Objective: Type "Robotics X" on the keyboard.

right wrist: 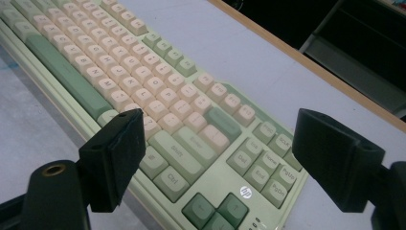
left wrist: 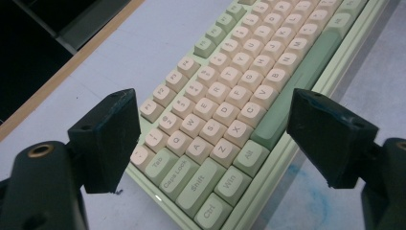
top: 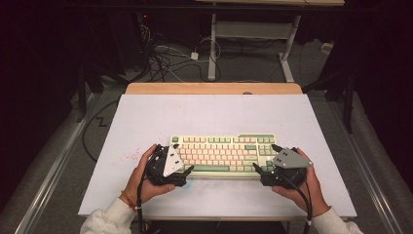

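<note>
Dark floor and tangled cables lie beyond a pale grey table (top: 146,117) with a wooden far edge, and on it sits a green-and-cream HP keyboard (top: 221,155). A person stands at the near side with a gripper in each hand. At the keyboard's left end hangs the left gripper (left wrist: 210,143), jaws spread wide and empty, with the Ctrl, Shift and Tab corner lying between and just ahead of them. At the opposite end the right gripper (right wrist: 218,158) stands equally wide and empty, with the arrow keys (right wrist: 215,211) and navigation block between its jaws.

It looks as though the two are about to take the keyboard by its ends. To do that well, each gripper should come down so one jaw goes past the far edge and the other past the near edge, gripping the case rather than the keycaps. Both should close together and lift level, or the board may twist and slip from one side.
</note>
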The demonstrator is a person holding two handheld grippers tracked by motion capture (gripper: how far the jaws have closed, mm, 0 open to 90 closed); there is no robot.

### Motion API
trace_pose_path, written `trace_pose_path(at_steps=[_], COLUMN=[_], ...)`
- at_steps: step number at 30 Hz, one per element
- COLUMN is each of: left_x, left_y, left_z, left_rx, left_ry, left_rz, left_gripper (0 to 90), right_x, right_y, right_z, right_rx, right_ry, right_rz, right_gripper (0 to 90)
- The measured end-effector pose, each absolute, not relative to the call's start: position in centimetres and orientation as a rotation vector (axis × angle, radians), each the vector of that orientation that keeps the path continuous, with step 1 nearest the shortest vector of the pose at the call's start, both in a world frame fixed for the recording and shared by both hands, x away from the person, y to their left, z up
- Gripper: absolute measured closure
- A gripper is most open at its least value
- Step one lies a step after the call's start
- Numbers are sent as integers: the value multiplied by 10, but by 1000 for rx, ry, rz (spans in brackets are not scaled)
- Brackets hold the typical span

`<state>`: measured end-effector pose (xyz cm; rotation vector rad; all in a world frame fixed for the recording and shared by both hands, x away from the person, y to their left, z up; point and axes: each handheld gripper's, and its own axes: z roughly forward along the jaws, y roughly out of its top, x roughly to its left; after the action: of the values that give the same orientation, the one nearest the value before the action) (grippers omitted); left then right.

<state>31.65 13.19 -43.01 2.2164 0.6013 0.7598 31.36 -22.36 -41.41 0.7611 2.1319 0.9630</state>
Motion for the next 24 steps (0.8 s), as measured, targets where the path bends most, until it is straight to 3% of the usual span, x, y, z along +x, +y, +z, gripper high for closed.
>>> trace_pose_path(at_steps=[24], left_x=[304], left_y=[149], left_z=[-441], left_rx=[2226], left_ry=[588], left_rz=[795], left_gripper=[178], right_x=[301], right_y=[-240], right_z=[-417], right_rx=[755], right_ry=[2089], right_rz=[934], right_gripper=[197])
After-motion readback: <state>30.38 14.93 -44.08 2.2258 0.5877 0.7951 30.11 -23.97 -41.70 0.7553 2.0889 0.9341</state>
